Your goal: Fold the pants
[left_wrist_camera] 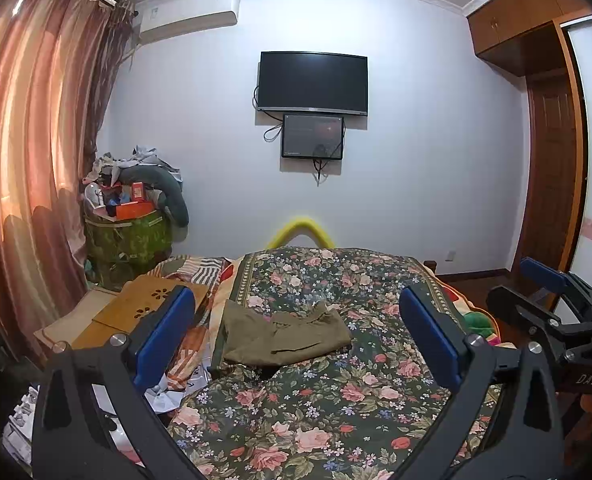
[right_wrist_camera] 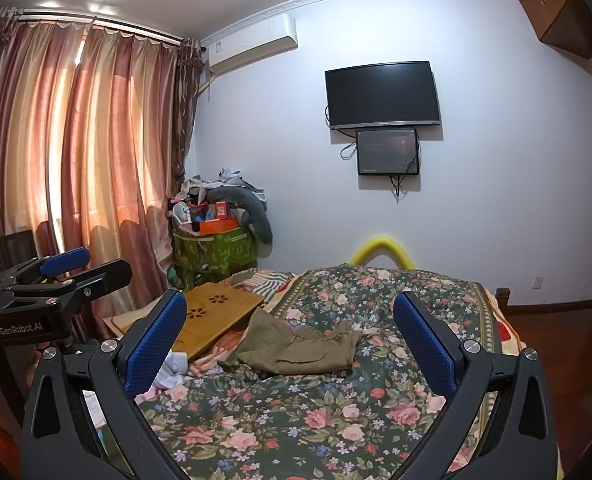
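Olive-green pants (left_wrist_camera: 283,336) lie folded in a compact bundle on the floral bedspread (left_wrist_camera: 320,412), near the bed's left side. In the right wrist view the same pants (right_wrist_camera: 300,348) sit ahead, between the fingers. My left gripper (left_wrist_camera: 296,332) is open, held above the bed and short of the pants, its blue pads wide apart with nothing between them. My right gripper (right_wrist_camera: 289,334) is open too, raised above the bedspread (right_wrist_camera: 296,420) and empty. Each gripper shows at the edge of the other's view.
A wooden lap tray (right_wrist_camera: 211,316) rests on striped bedding left of the pants. A green hamper piled with clutter (left_wrist_camera: 127,236) stands in the corner by the curtains (left_wrist_camera: 35,160). A yellow foam rail (left_wrist_camera: 300,232) marks the bed's far end. A TV (left_wrist_camera: 312,82) hangs on the wall.
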`<state>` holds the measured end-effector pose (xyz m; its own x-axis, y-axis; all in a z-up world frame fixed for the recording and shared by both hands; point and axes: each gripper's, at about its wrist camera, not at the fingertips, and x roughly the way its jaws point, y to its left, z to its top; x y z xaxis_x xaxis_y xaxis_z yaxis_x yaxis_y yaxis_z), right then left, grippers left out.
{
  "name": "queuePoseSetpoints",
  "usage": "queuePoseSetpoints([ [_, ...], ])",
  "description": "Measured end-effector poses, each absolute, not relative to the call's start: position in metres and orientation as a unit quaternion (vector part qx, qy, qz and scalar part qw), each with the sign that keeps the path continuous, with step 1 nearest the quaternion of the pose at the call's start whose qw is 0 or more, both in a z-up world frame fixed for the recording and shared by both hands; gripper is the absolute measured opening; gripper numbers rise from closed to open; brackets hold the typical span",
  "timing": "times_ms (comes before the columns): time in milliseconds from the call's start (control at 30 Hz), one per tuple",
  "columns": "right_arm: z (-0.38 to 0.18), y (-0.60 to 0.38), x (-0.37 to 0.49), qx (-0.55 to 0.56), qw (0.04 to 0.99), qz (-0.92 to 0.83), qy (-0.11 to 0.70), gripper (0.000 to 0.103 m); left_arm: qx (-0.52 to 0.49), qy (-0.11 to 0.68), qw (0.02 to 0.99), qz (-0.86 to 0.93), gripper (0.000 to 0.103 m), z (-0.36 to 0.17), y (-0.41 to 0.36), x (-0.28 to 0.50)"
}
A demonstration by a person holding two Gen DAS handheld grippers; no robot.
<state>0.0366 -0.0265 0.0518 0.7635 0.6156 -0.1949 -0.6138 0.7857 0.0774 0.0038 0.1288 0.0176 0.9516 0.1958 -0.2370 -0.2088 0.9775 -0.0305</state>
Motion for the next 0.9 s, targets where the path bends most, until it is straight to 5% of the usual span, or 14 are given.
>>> queuePoseSetpoints([
  [900, 0.0521, -0.0272, 0.0358, 0.008, 0.941, 0.323, 0.103, 0.103, -0.025, 0.116, 0.990, 0.083, 0.103, 0.0149, 0.1247, 0.0062],
])
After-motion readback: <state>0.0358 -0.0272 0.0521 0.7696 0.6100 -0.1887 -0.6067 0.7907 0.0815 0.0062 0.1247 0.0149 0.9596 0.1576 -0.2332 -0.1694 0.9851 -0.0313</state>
